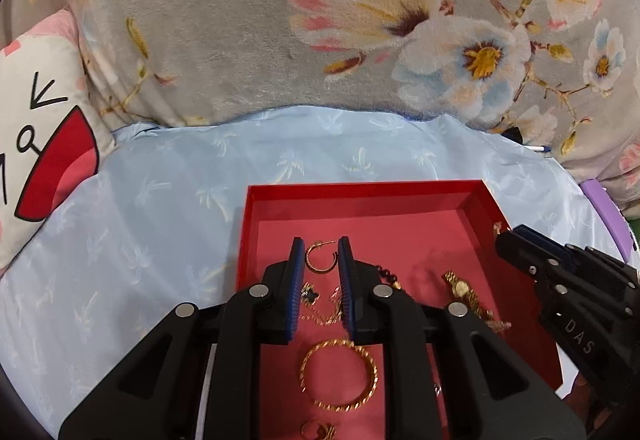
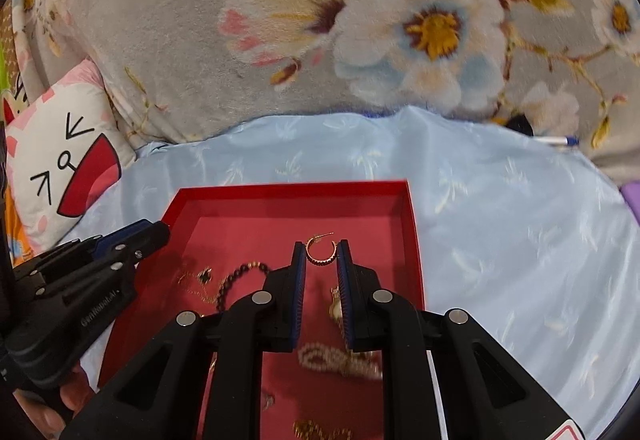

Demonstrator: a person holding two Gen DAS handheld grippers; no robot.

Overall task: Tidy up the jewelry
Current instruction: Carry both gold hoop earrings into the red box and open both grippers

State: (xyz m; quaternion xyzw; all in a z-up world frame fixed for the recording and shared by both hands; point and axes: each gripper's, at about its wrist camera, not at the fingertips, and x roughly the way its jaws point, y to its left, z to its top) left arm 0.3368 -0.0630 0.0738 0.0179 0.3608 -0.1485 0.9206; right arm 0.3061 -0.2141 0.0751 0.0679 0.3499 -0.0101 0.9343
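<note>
A red tray [image 1: 476,200] lies on a light blue cloth and holds a gold bangle [image 1: 340,374], a gold watch [image 1: 462,290], a black clover necklace [image 1: 310,294], a dark bead bracelet [image 2: 240,276] and a pearl piece [image 2: 340,360]. My left gripper [image 1: 320,252] hovers over the tray, shut on a gold hoop earring [image 1: 320,260] that spans its blue pads. My right gripper [image 2: 320,250] is likewise shut on a second gold hoop earring [image 2: 320,254]. Each gripper also shows in the other's view: the right gripper [image 1: 505,236] at the tray's right wall, the left gripper [image 2: 164,230] at its left wall.
A grey floral blanket [image 1: 240,20] rises behind the blue cloth [image 1: 140,220]. A cartoon pillow [image 1: 44,144] sits at the left. A pen [image 2: 560,141] and a purple object [image 1: 604,216] lie at the right. A person's hand [image 2: 60,404] grips the left tool.
</note>
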